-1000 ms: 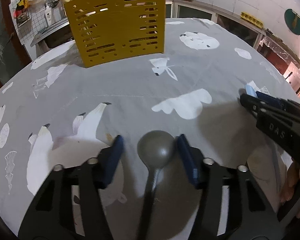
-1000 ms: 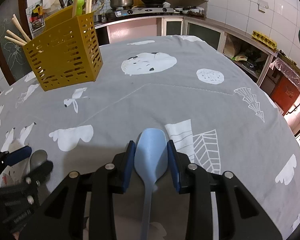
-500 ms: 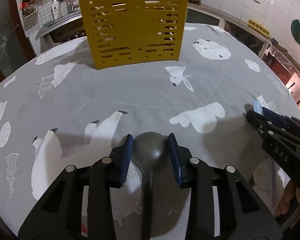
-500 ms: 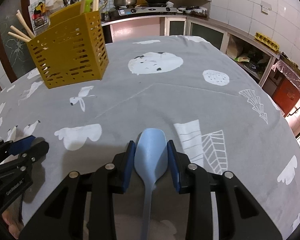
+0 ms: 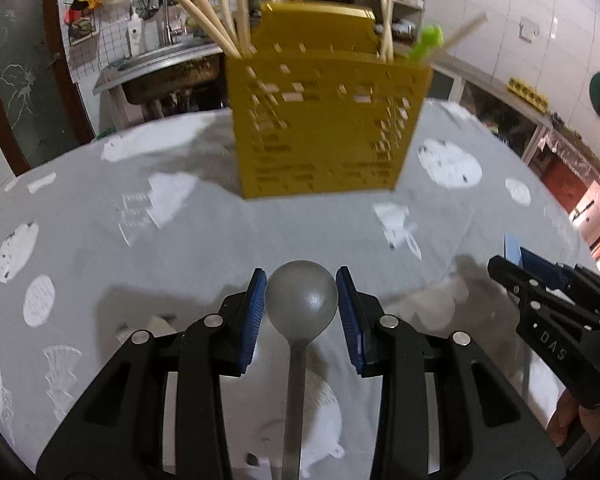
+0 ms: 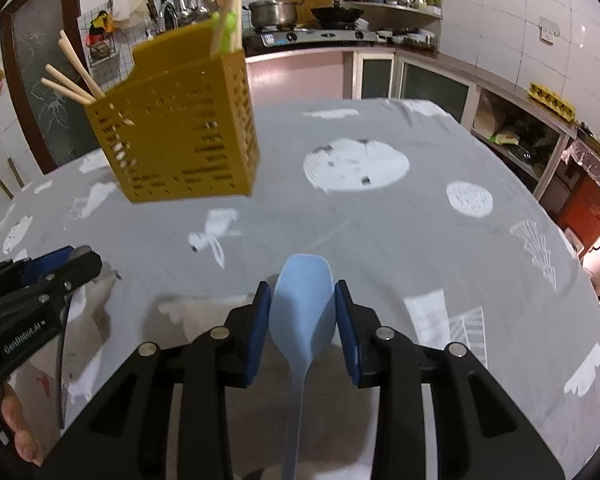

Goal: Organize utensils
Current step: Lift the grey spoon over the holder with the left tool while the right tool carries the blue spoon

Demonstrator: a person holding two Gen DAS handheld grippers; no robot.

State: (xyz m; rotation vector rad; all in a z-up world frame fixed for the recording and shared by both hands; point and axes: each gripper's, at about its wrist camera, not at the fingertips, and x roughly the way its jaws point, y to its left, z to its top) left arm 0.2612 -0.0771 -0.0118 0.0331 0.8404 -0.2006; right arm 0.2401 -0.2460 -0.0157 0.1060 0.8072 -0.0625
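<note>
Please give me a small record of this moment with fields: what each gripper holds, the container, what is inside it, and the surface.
left gripper: shut on the grey spoon, bowl between the blue pads
right gripper: shut on the light blue spoon
container: yellow slotted utensil holder, upright on the table
contents: wooden chopsticks and a green-tipped utensil
surface: grey patterned tablecloth
spoons: both outside the holder

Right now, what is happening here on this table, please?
A person is tidying utensils with two hand-held tools. The left tool grips a grey spoon, and the right tool grips a light blue spoon. Both are in the air above the grey tablecloth, facing the yellow utensil holder, which already contains chopsticks.
</note>
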